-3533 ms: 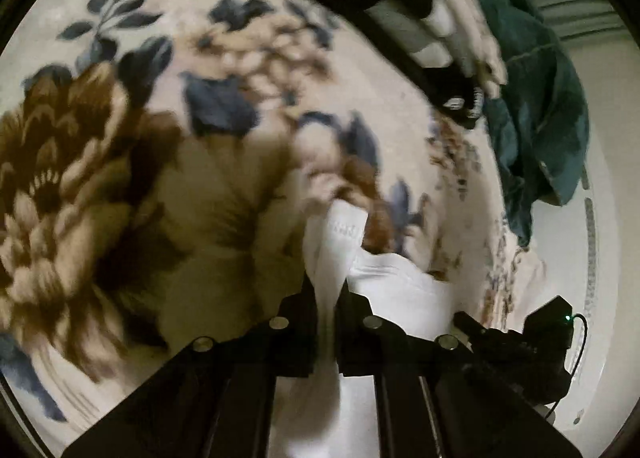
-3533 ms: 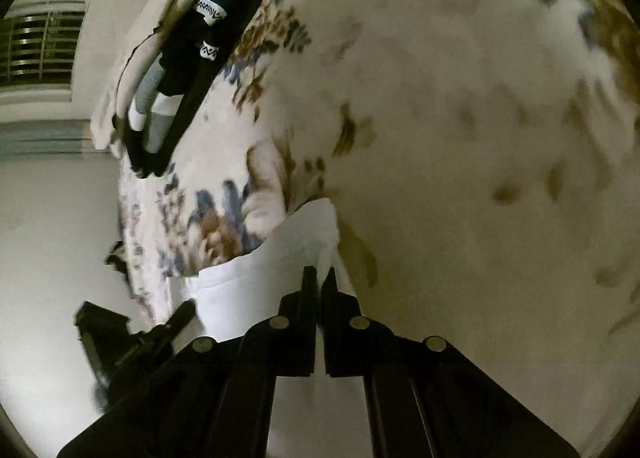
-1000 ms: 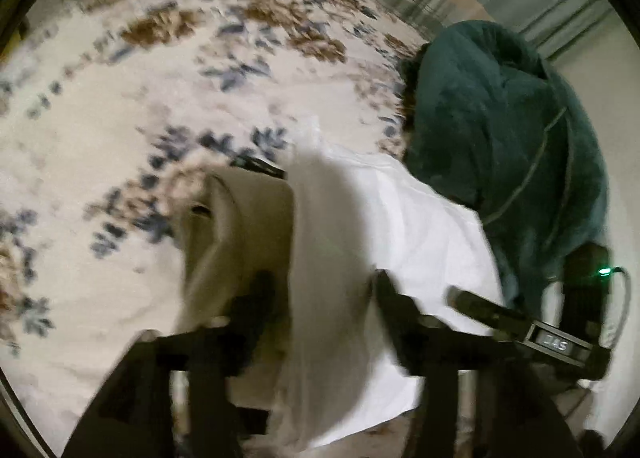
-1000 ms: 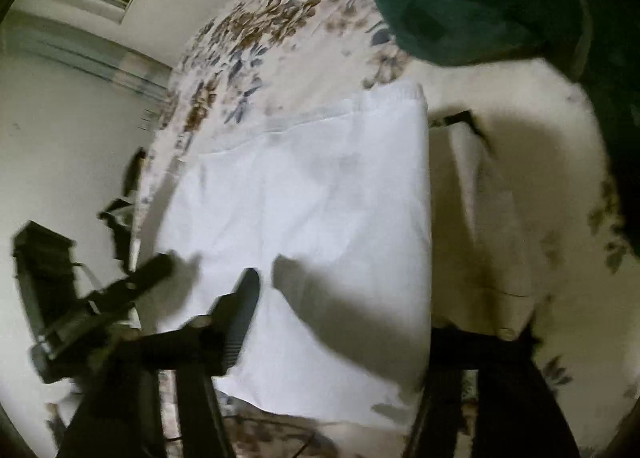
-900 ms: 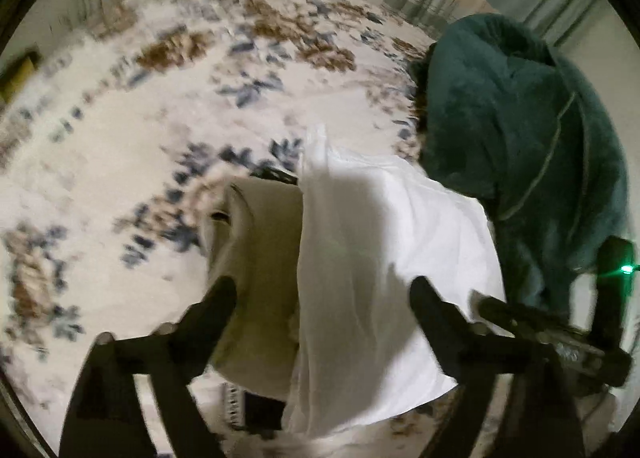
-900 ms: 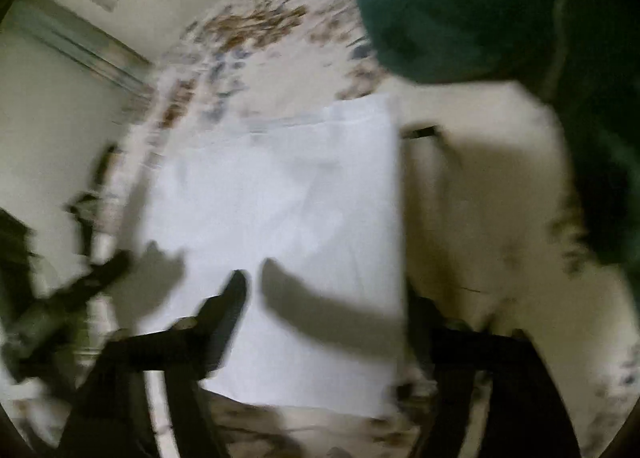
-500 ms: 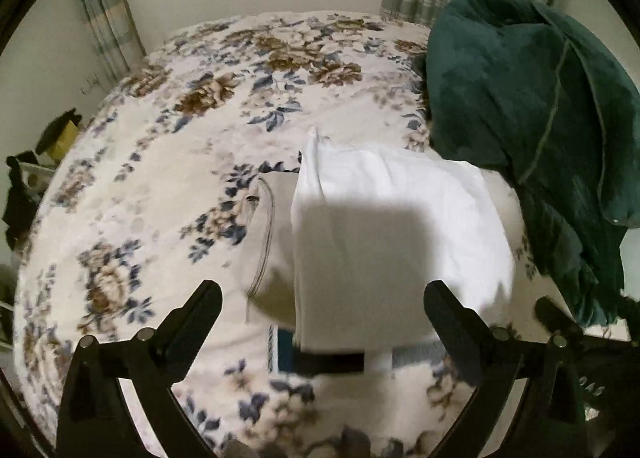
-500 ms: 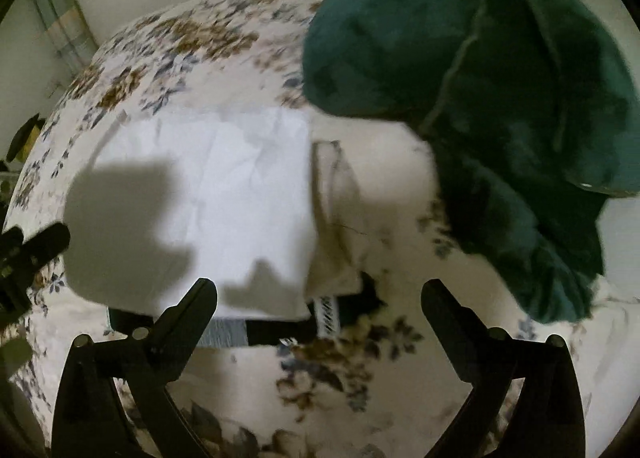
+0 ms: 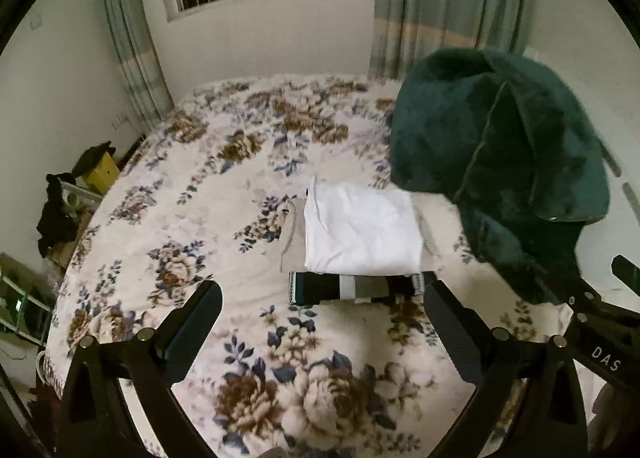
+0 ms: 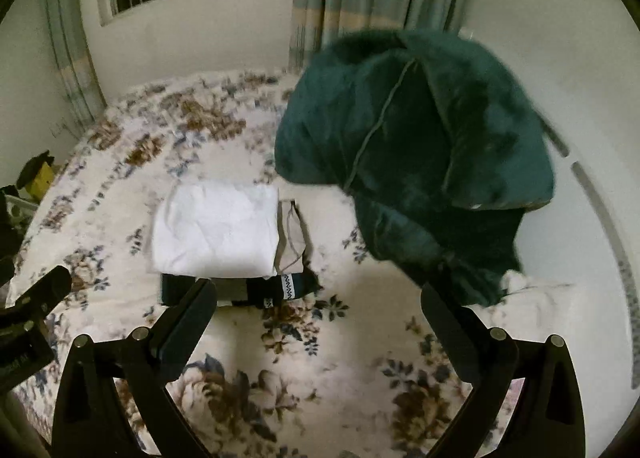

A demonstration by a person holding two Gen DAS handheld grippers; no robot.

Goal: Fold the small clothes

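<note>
Green blanket (image 9: pixel 500 162) heaped beside folded white garment (image 9: pixel 360 232); jaws spread.

White garment (image 9: pixel 360 234) on floral bedspread (image 9: pixel 224 218); dark green blanket (image 9: pixel 500 162).

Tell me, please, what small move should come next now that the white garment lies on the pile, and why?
Probably reach for another piece to fold. The white garment lies folded flat on the beige one and the dark striped one, and both the left gripper and the right gripper hang open and empty above the bed. No unfolded small item shows; only the green blanket.
</note>
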